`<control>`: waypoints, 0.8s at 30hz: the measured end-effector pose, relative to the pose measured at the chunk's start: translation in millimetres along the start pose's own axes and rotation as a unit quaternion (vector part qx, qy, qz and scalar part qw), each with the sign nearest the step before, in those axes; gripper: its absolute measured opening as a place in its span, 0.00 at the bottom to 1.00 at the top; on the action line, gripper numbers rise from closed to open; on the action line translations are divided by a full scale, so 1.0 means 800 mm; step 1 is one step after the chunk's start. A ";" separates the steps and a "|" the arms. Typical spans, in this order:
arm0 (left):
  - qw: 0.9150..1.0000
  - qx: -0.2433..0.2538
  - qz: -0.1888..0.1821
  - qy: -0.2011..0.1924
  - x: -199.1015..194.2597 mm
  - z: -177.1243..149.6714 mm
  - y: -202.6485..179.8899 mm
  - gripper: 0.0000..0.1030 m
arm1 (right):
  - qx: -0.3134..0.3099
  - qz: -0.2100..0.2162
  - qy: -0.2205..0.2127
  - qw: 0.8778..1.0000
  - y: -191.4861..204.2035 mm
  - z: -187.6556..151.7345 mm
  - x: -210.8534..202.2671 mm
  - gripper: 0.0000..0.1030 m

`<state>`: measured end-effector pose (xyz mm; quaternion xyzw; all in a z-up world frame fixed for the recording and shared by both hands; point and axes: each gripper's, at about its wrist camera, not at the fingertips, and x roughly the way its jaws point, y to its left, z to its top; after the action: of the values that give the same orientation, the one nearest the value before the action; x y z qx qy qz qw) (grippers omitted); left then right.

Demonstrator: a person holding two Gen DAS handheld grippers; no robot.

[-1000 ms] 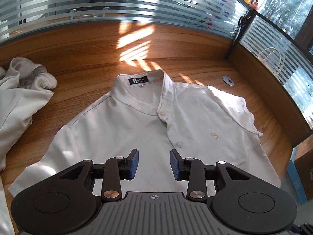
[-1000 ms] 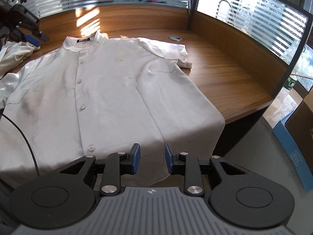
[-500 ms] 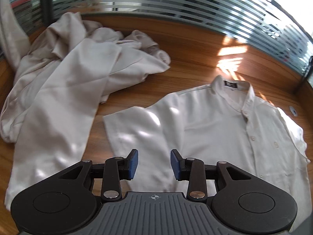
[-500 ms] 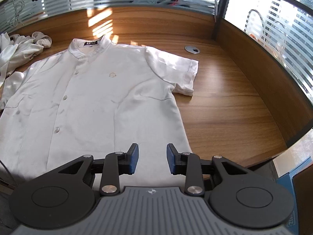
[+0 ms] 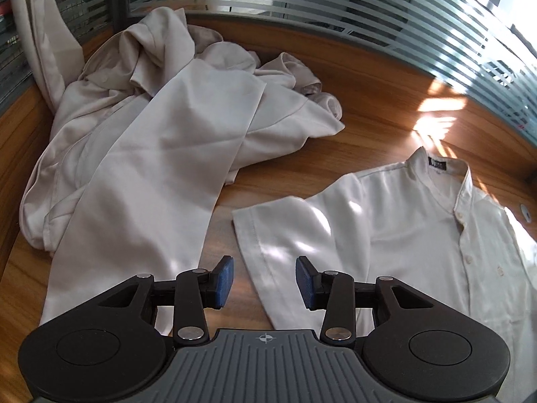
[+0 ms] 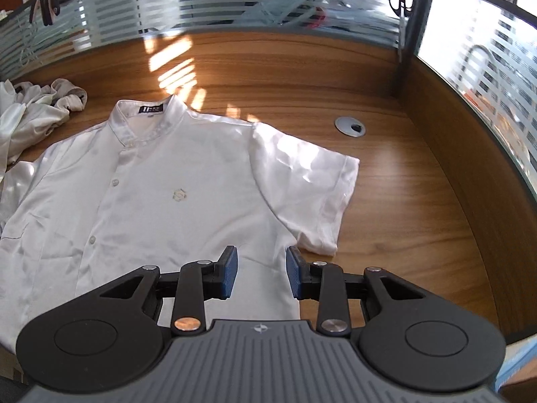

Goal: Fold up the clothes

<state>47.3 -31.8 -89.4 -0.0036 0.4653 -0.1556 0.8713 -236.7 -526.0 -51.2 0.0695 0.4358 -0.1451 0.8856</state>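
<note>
Left wrist view: left gripper (image 5: 264, 282) hangs above the cuff edge of the white shirt (image 5: 396, 235), which lies flat, buttoned, collar away from me, on the wooden desk (image 5: 376, 107). Jaws are opening, approx. half spread, nothing gripped; the sleeve hem shows between the pads but below them, no contact. Beside the shirt, apart from it, sits a rumpled pile of beige clothes (image 5: 161, 154).

Risk: the pile's long panel runs just beside the left pad. A low approach could snag that cloth w/ the sleeve and drag both. Risk 2: pinching only 1 layer of the cuff gives a skewed fold.

Right wrist view: right gripper (image 6: 261, 277) hovers over the shirt's side, near the underarm of the other short sleeve (image 6: 312, 184). Jaws part-open, empty. The sleeve lies spread w/ its lower corner curled slightly. A round grommet (image 6: 350, 127) sits well clear.

Risk: fabric looks thin and slippery, so it may slide from the pads mid-fold or bunch at the curled corner. Shirt looks smooth, few creases, sun patches across it.
</note>
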 end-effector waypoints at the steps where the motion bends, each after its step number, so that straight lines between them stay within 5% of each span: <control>1: 1.000 0.003 -0.004 -0.001 0.004 0.009 -0.006 0.43 | -0.013 0.006 0.002 1.000 0.001 0.014 0.007 0.37; 8: 0.999 0.048 -0.025 0.007 0.037 0.059 -0.064 0.43 | -0.092 0.064 0.002 0.994 -0.006 0.115 0.065 0.41; 14: 0.994 0.105 -0.001 0.025 0.073 0.081 -0.112 0.44 | -0.157 0.119 0.003 0.980 -0.003 0.193 0.128 0.41; 24: 0.983 0.163 -0.001 0.083 0.159 0.106 -0.136 0.44 | -0.233 0.155 0.041 0.959 0.027 0.270 0.251 0.41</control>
<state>153.2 -182.4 -128.1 0.1508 0.5044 -0.2295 0.8187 48.3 -598.9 -78.3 -0.0665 0.4771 0.1021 0.8703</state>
